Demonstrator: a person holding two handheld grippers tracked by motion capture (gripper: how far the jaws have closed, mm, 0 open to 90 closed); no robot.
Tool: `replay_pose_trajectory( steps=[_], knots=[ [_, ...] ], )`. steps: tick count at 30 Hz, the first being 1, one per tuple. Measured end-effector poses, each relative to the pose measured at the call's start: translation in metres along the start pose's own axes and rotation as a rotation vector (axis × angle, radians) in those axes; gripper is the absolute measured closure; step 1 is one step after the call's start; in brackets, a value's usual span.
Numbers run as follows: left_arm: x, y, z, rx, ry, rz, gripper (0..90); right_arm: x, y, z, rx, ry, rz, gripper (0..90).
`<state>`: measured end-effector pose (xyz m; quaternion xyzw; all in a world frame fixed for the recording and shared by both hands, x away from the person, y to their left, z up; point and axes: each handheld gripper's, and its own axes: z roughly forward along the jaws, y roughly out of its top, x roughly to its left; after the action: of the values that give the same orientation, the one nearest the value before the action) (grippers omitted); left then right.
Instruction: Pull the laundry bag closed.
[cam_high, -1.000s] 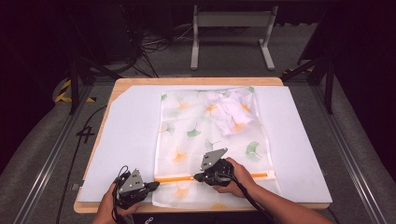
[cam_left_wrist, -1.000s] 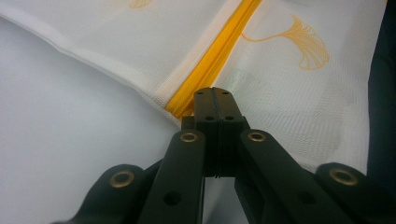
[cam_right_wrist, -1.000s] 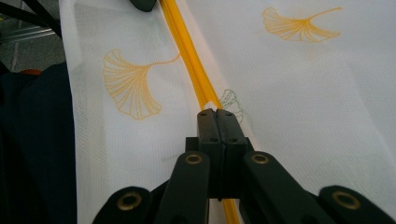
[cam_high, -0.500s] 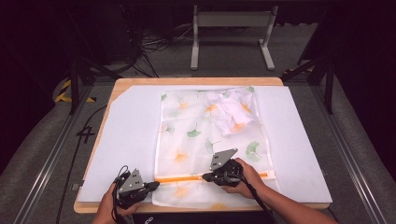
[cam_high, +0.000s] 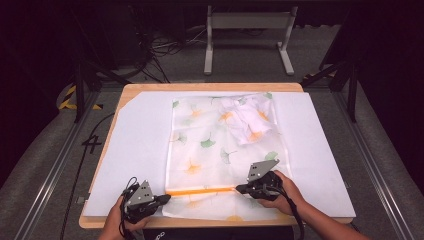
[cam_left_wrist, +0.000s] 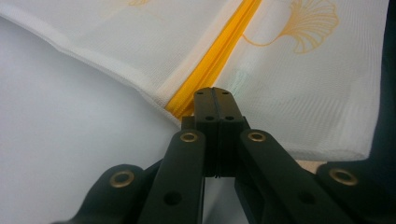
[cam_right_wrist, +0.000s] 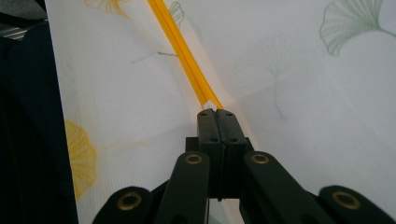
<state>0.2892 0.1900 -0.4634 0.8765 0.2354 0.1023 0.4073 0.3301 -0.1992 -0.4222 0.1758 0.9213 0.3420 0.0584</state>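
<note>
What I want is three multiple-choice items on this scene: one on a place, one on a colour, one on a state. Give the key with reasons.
1. The crumpled white cloth lies at the mesh bag's
A. far right corner
B. near left corner
C. middle

2. The zipper is
A. blue
B. orange
C. black

3. The left gripper's jaws are
A. wide open
B. half open
C. closed together

Key: 1 A, as the high view shows the cloth bunched at the bag's far right corner. 2 B, as the zipper is a bright orange line in every view. 3 C, as the left gripper view shows the two jaws meeting with no gap at the zipper's end.
</note>
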Motion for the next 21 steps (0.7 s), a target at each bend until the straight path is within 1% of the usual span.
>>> replay_pose_trajectory(
  steps=[6,10,15,19,21],
  knots=[
    [0.0,0.0,0.0,0.0,0.0,-0.001,90.0,-0.004,-0.013,-0.013,0.003,-0.017,0.023,90.0],
    [0.0,0.0,0.0,-0.002,-0.004,-0.001,90.0,-0.006,-0.021,-0.019,0.018,-0.035,0.023,90.0],
    [0.001,0.0,0.0,-0.002,-0.005,-0.002,90.0,-0.008,-0.03,-0.029,0.032,-0.052,0.035,90.0],
    [0.001,0.0,0.0,-0.001,-0.006,-0.001,90.0,-0.012,-0.038,-0.039,0.041,-0.074,0.042,90.0],
    [0.001,0.0,0.0,-0.001,-0.006,-0.001,90.0,-0.014,-0.042,-0.044,0.045,-0.087,0.055,90.0]
  ],
)
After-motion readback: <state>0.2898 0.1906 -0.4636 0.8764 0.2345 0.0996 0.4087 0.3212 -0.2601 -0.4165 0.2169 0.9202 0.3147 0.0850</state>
